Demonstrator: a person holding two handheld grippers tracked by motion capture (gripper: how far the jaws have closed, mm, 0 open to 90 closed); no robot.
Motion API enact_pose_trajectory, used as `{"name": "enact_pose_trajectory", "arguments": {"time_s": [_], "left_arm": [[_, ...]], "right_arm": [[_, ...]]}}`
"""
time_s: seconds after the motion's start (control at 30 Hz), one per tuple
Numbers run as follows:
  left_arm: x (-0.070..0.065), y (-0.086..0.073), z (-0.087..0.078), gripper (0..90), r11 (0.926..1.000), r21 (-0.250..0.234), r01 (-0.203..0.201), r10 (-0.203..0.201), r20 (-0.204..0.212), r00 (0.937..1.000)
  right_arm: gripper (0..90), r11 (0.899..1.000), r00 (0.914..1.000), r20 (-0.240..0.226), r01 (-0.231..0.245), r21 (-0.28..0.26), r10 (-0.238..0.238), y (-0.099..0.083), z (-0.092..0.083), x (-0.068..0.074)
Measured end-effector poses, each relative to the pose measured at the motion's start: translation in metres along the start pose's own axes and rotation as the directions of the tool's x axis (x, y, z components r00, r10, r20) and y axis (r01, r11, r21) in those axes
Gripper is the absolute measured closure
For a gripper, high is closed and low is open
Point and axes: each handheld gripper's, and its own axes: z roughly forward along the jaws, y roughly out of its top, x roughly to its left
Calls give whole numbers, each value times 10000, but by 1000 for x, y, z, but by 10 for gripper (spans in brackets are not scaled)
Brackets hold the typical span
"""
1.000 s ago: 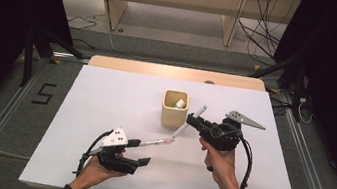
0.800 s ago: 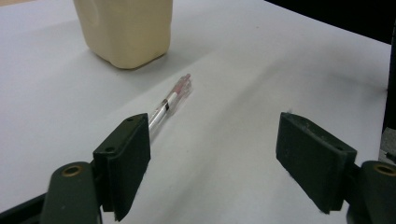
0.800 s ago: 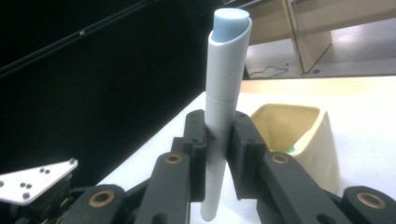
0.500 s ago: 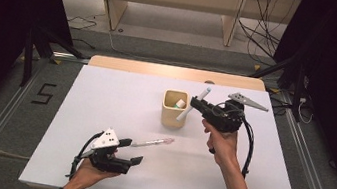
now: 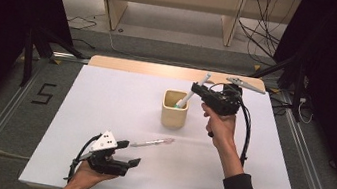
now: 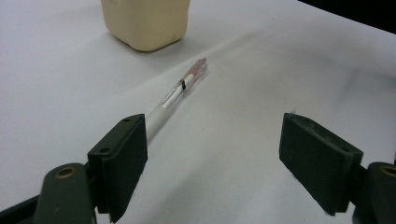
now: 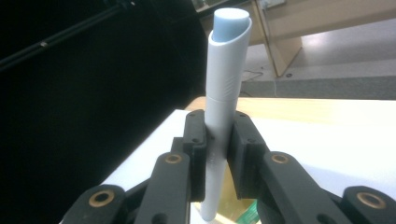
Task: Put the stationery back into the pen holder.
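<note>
We note a cream cup (image 5: 175, 109) mid-tabletop (image 5: 104, 105); a white pen (image 5: 192, 94) slants into its mouth, lower tip inside, clamped in the right hand-held gripper (image 5: 201, 90) above the cup's rim. A second pen (image 5: 151, 143), pink-tipped, lies flat before the cup, just ahead of the left hand-held gripper (image 5: 128, 153), whose jaws stand wide, holding nothing.

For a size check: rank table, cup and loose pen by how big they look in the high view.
1. Table
2. Cup
3. Pen, thinnest by far, though about as long as the cup is tall.
</note>
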Motion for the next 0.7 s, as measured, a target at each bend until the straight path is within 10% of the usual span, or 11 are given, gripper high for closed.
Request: {"name": "enact_pose_trajectory", "arguments": {"time_s": [0.7], "left_arm": [[4,-4,-6,222,9995,-201,230,-234,-230,9995]], "right_arm": [[787,9924,9948,960,218,1210,-335,0,39,-9]]}}
